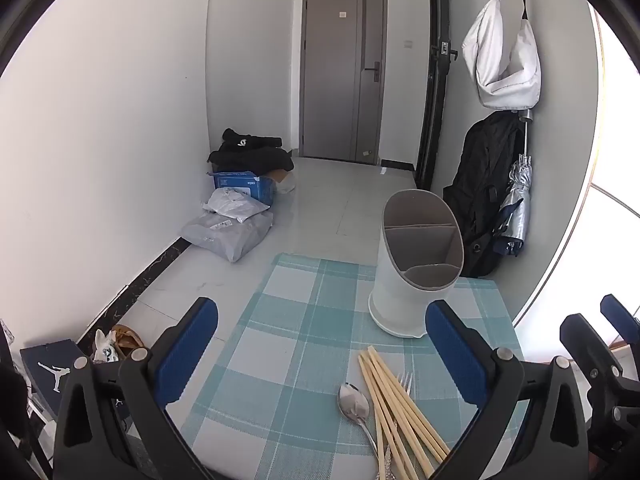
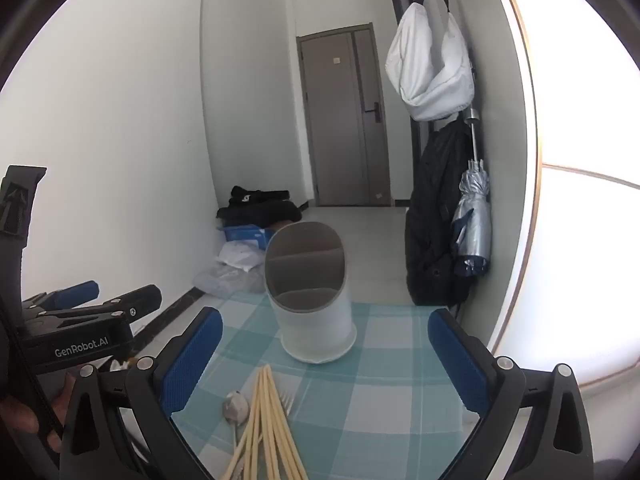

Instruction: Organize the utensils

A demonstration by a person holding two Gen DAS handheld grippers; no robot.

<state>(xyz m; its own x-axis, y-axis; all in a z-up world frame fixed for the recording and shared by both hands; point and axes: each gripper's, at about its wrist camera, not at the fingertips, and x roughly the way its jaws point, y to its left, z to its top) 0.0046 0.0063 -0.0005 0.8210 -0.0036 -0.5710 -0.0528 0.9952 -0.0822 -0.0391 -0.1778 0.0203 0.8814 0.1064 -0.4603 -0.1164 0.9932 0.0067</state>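
A white utensil holder point(image 1: 414, 272) point(image 2: 314, 312) with grey inner compartments stands upright on the teal checked mat point(image 1: 288, 360) point(image 2: 384, 380). In front of it lie several pale wooden chopsticks point(image 1: 396, 404) point(image 2: 266, 428), a metal spoon point(image 1: 354, 406) point(image 2: 235, 405) and a fork point(image 1: 406, 381) point(image 2: 287, 399), partly under the chopsticks. My left gripper point(image 1: 322, 348) hovers open above the mat, nothing between its blue pads. My right gripper point(image 2: 324, 352) is open too, facing the holder, with the chopstick tips between its fingers but untouched. The holder's compartments look empty.
Grey parcels point(image 1: 232, 228) and a blue box point(image 1: 244, 184) with black clothes sit on the floor by the left wall. A black backpack point(image 1: 484, 196), a folded umbrella point(image 2: 474, 232) and a white bag point(image 2: 432, 64) hang at right. A grey door point(image 1: 342, 72) stands behind.
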